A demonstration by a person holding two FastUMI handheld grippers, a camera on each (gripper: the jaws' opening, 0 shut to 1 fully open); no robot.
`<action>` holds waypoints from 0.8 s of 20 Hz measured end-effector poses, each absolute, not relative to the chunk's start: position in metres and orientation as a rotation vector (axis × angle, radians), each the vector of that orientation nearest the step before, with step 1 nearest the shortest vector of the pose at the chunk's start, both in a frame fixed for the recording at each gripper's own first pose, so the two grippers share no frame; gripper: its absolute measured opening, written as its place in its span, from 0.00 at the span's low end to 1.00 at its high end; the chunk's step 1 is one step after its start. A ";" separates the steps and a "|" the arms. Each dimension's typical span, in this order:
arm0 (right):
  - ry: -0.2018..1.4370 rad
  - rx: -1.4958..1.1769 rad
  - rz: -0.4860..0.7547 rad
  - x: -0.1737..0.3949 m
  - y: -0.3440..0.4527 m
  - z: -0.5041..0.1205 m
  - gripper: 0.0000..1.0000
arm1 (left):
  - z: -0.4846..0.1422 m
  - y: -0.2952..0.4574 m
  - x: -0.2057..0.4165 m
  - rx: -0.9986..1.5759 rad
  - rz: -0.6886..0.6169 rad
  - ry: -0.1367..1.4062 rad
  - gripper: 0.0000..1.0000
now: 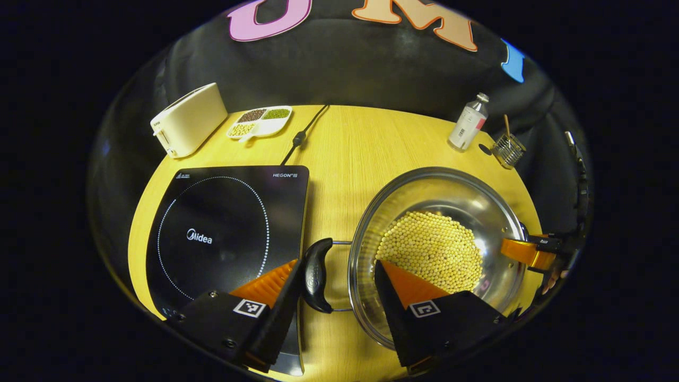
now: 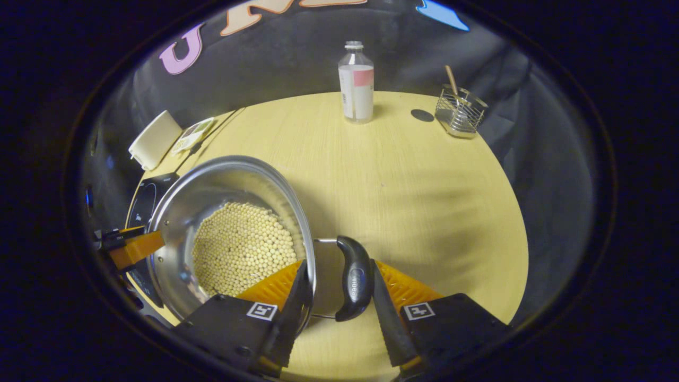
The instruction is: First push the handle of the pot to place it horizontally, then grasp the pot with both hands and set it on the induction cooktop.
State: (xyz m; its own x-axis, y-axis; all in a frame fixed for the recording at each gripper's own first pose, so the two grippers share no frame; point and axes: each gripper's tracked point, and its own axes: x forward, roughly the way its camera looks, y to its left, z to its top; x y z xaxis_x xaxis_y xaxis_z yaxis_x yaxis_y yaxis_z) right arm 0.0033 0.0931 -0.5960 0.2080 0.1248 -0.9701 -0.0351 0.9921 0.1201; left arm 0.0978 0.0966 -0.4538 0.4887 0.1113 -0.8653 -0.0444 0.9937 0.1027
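Note:
A steel pot (image 1: 467,201) holding yellow beans (image 1: 432,249) stands on the wooden table, just right of the black induction cooktop (image 1: 223,233). Its two black loop handles lie level at opposite sides. My left gripper (image 1: 337,265) is open and straddles the near handle (image 1: 317,276): one finger sits beside the handle over the cooktop's edge, the other reaches over the rim. In the right gripper view my right gripper (image 2: 338,263) is open around the other handle (image 2: 354,278), one finger inside the pot (image 2: 212,185). Each view shows the opposite gripper at the far rim (image 1: 530,252) (image 2: 132,246).
At the table's back stand a white toaster (image 1: 188,119), a divided dish of beans (image 1: 260,121) and the cooktop's cable (image 1: 302,135). A plastic bottle (image 2: 356,85) and a wire basket (image 2: 460,112) sit at the far right. Bare table lies right of the pot.

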 end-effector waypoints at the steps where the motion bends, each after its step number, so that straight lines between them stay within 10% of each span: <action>1: 1.363 0.093 0.115 0.001 0.097 -0.603 0.70 | -0.459 0.097 0.097 0.071 0.091 1.067 0.83; 16: 1.295 0.054 0.121 0.010 0.086 -0.601 0.57 | -0.485 0.094 0.101 0.107 0.064 1.093 0.69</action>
